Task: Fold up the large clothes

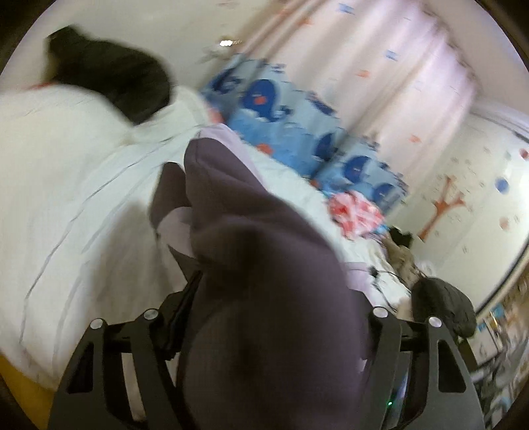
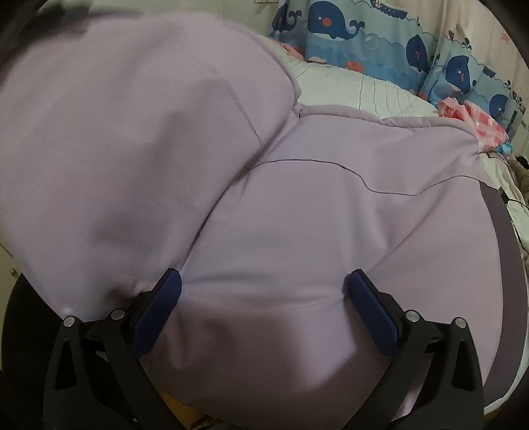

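The left gripper [image 1: 274, 330] has a thick bunch of the garment [image 1: 258, 251] between its arms; its pads are buried in the dark lining, so a grip looks likely but cannot be confirmed. From there the cloth runs away from the tool toward the far side of the bed [image 1: 76, 185], its long axis along the gripper's own line, dark side up with lilac showing at the edges. The right gripper [image 2: 264, 304] stands wide, its blue pads [image 2: 370, 307] pressed down onto the lilac garment [image 2: 297, 205] with nothing pinched between them; the cloth spreads flat ahead and billows at upper left. The left hand seems nearer the fold's moving edge. Beyond lie whale-print pillows [image 2: 334, 29] along the far edge, a pink checked cloth [image 2: 476, 122] toward the far right corner, and cables [image 1: 390, 274] at the right edge, near enough to snag.
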`<state>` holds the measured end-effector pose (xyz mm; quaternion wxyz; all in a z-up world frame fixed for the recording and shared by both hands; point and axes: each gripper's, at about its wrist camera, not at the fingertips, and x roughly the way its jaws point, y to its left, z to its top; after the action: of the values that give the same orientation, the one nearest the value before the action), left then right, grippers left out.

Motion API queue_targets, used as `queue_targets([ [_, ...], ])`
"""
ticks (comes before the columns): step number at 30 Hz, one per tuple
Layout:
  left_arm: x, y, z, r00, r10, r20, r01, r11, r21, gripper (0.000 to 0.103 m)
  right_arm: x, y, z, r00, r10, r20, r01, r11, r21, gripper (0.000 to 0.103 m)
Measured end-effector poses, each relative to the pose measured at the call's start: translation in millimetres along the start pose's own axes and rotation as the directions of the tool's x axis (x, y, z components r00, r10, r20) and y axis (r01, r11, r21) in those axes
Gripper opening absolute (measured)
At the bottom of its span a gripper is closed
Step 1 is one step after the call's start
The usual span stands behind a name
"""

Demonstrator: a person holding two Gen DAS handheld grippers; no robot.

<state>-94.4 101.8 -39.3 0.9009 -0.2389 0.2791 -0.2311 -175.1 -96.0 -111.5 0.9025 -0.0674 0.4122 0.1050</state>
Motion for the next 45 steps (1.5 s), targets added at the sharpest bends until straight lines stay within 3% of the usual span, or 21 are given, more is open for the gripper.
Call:
queue_targets([
  [4,19,-60,7,0.994,-0.103,-0.031,0.106,0.988,0.116,0.065,-24,-29,2,0.99,0.137,-0.015,-0.136,0.988,0.069,0.097],
  [6,38,-101,3,0.986,-0.151,-0.068,0.162,0.967,0.197,0.065,-49,-66,0,0.978,0.205,0.047,-0.21,0.96,0.184,0.097],
  [8,55,-131,-10,0.979,-0.173,-0.108,0.196,0.945,0.261,0.065,-77,-134,-11,0.952,0.266,0.154,-0.305,0.873,0.379,0.097],
  [10,85,-166,-30,0.968,-0.188,-0.169,0.234,0.917,0.322,0.065,-96,-199,-22,0.937,0.256,0.236,-0.344,0.783,0.518,0.097],
  [13,128,-217,-74,0.944,-0.179,-0.278,0.287,0.86,0.422,0.065,-120,-273,-17,0.941,0.183,0.286,-0.322,0.747,0.581,0.097],
  [15,148,-245,-106,0.933,-0.146,-0.329,0.303,0.812,0.499,0.065,-131,-294,7,0.942,0.177,0.286,-0.311,0.783,0.539,0.097],
  [18,168,-272,-139,0.937,-0.091,-0.339,0.291,0.742,0.604,0.065,-123,-305,53,0.949,0.224,0.221,-0.303,0.843,0.445,0.097],
  [21,175,-282,-148,0.938,-0.067,-0.34,0.281,0.72,0.635,0.065,-90,-300,100,0.934,0.339,0.109,-0.356,0.867,0.348,0.097],
  [23,174,-283,-150,0.938,-0.054,-0.341,0.276,0.712,0.646,0.065,-55,-288,122,0.925,0.378,-0.026,-0.354,0.887,0.296,0.097],
  [24,174,-284,-151,0.939,-0.051,-0.342,0.274,0.71,0.649,0.065,-39,-279,127,0.929,0.357,-0.095,-0.321,0.909,0.266,0.097],
  [26,170,-287,-152,0.939,-0.032,-0.341,0.264,0.703,0.66,0.065,-8,-257,128,0.958,0.128,-0.255,-0.108,0.99,0.088,0.097],
  [28,164,-287,-150,0.928,0.0,-0.372,0.267,0.695,0.667,0.065,3,-240,121,0.956,-0.003,-0.293,-0.008,0.999,-0.039,0.097],
  [31,146,-278,-134,0.881,-0.015,-0.473,0.336,0.723,0.603,0.065,-4,-230,112,0.958,-0.106,-0.267,0.077,0.99,-0.117,0.097],
  [33,125,-259,-108,0.829,-0.098,-0.551,0.406,0.783,0.471,0.065,-3,-233,103,0.955,-0.147,-0.257,0.115,0.984,-0.133,0.097],
  [34,118,-249,-93,0.817,-0.142,-0.559,0.424,0.805,0.415,0.066,3,-235,98,0.948,-0.188,-0.258,0.152,0.976,-0.154,0.097],
  [35,104,-235,-77,0.823,-0.182,-0.539,0.423,0.828,0.367,0.066,9,-241,97,0.94,-0.218,-0.261,0.178,0.97,-0.167,0.097],
  [36,93,-218,-59,0.84,-0.198,-0.505,0.402,0.853,0.334,0.067,12,-241,91,0.938,-0.23,-0.26,0.192,0.968,-0.162,0.097],
  [39,89,-164,-15,0.906,-0.131,-0.403,0.25,0.933,0.258,0.074,12,-262,74,0.942,-0.203,-0.268,0.186,0.979,-0.085,0.097],
  [40,96,-148,-7,0.906,-0.122,-0.407,0.227,0.949,0.221,0.075,13,-268,69,0.943,-0.196,-0.269,0.189,0.981,-0.054,0.097],
  [43,143,-97,5,0.88,-0.121,-0.46,0.162,0.986,0.05,0.075,10,-276,55,0.952,-0.167,-0.257,0.183,0.982,0.036,0.097],
  [45,184,-91,-10,0.84,-0.104,-0.532,0.143,0.989,0.032,0.084,10,-278,47,0.961,-0.129,-0.243,0.159,0.982,0.107,0.097],
])
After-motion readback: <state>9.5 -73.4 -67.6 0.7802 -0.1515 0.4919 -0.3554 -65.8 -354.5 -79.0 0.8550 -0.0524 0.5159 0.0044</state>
